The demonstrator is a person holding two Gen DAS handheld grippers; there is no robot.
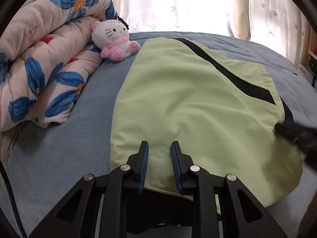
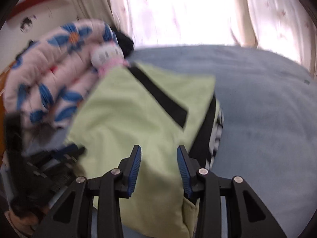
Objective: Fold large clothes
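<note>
Green garment (image 1: 190, 107) on blue bedsheet (image 1: 65, 150); curtains (image 1: 178, 4) behind.

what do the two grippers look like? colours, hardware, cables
Left gripper and right gripper match: matte black angular linkage arms with triangular cutouts, round silver pivot pins, and ribbed blue pads lining each finger. A black cable runs along the left view's edge. No markings visible.

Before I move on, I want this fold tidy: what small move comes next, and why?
Probably close the left tongs on the near edge of the green garment. Its jaws are open with that edge lying between them, and the right tongs are open over the same folded cloth, gripping nothing.
</note>
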